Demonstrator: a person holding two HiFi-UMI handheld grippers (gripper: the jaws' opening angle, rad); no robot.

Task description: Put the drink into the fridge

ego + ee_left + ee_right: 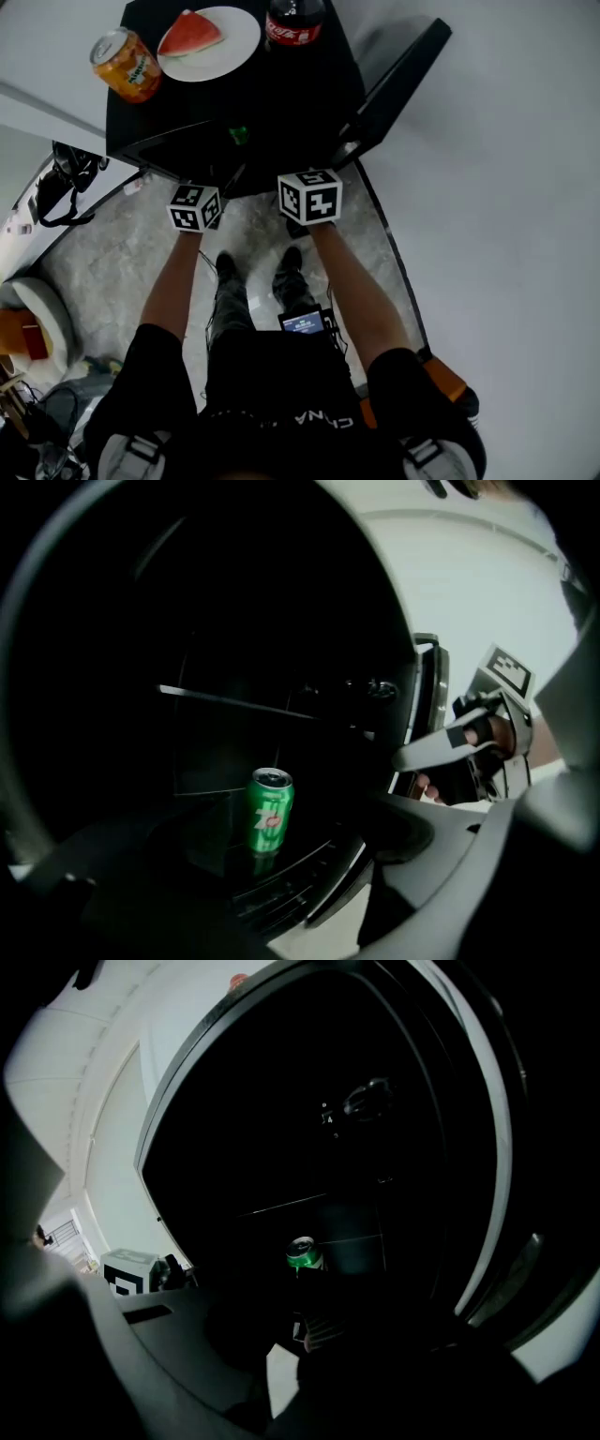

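Note:
A green drink can (270,810) stands upright on a shelf inside the dark, open fridge (234,103). It also shows in the right gripper view as the can (303,1254), and in the head view as a green speck (240,134). My left gripper (277,878) is just outside the fridge mouth, in front of the can. Its jaws stand wide apart with nothing between them. My right gripper (281,1365) hovers beside it at the same opening, jaws apart and empty. Both marker cubes, left (195,207) and right (311,195), sit at the fridge's front edge.
On the fridge top are an orange can (127,64), a plate (234,42) with a watermelon slice (190,34), and a cola bottle (293,21). The fridge door (398,80) hangs open to the right. Bags and clutter (42,328) lie on the floor at the left.

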